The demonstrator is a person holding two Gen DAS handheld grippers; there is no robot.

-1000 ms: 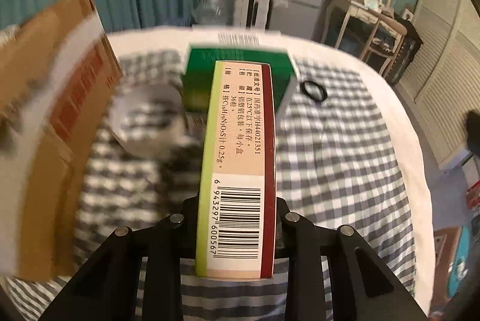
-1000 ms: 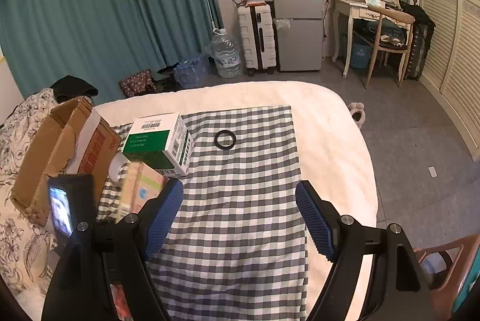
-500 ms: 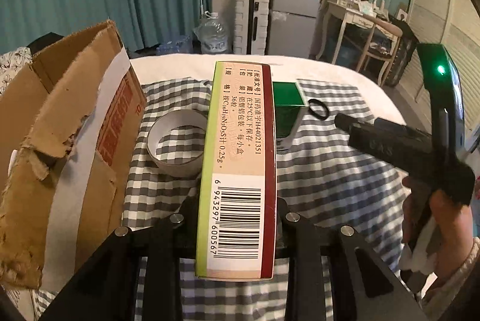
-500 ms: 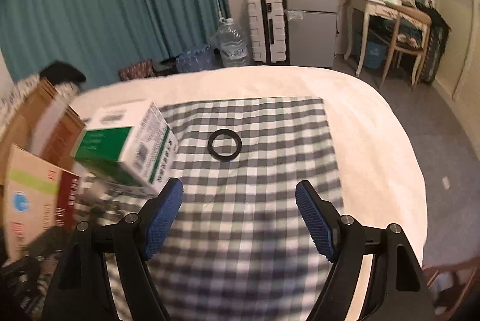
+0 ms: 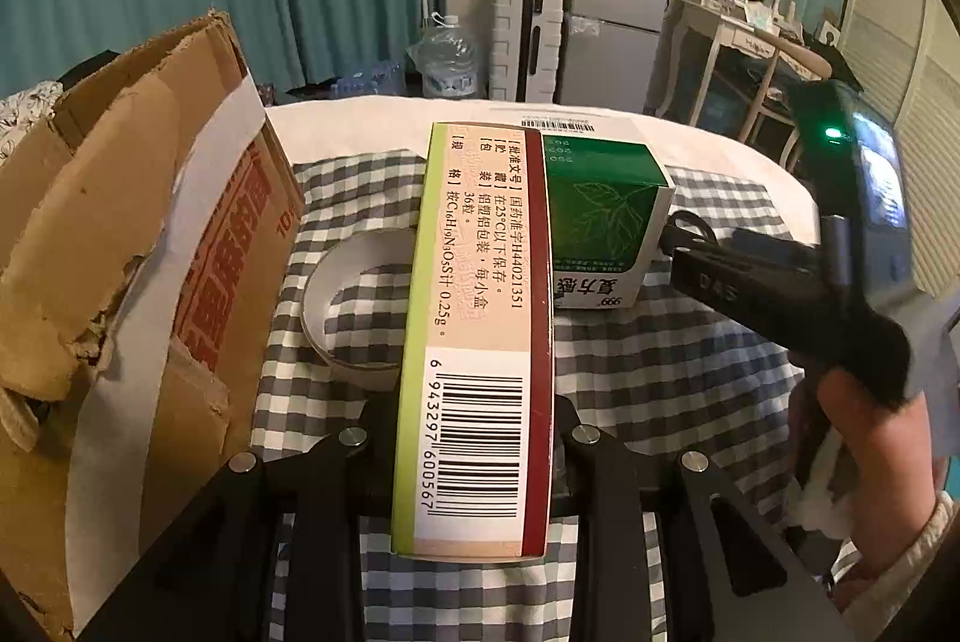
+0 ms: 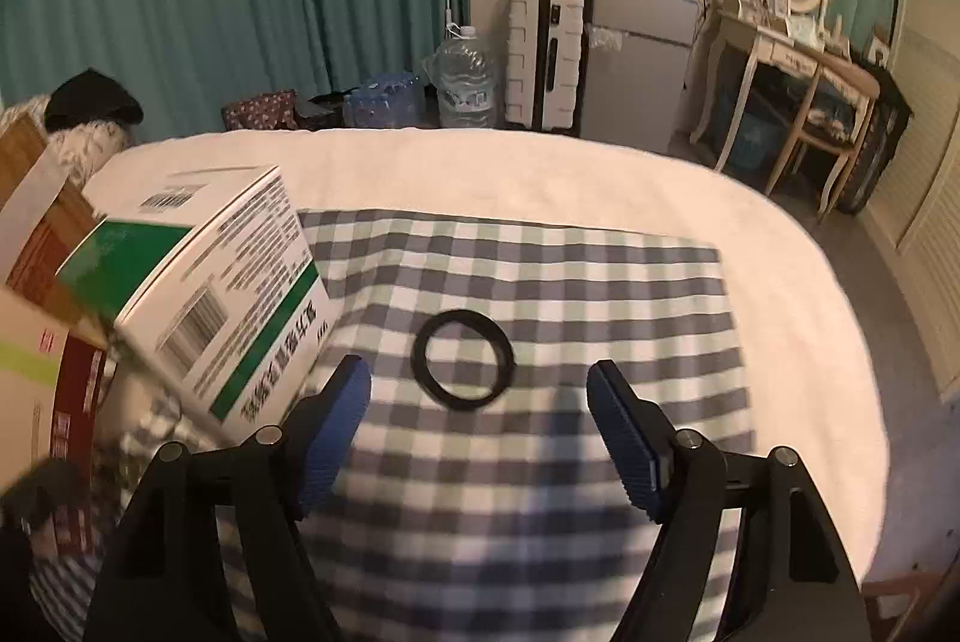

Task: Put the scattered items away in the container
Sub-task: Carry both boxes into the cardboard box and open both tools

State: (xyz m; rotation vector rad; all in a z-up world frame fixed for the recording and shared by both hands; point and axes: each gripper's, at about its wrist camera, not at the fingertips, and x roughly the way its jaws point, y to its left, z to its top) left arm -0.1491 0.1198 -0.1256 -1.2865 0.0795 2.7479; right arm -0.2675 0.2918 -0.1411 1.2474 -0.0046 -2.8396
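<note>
Clamped between the left gripper's (image 5: 474, 438) black fingers is a long medicine carton (image 5: 480, 318), barcode side up, held just right of the torn cardboard box (image 5: 138, 246). Past it on the checked cloth (image 6: 540, 492) a white tape ring (image 5: 354, 306) lies just beside the cardboard box, with a green-and-white box (image 5: 606, 216) further on. The right gripper (image 6: 480, 438), jaws closing on nothing, hangs above the cloth, a black ring (image 6: 463, 368) lying flat just ahead of its blue pads (image 6: 624, 438).

Checked cloth (image 6: 540, 462) (grey-white), black ring (image 6: 462, 369)
</note>
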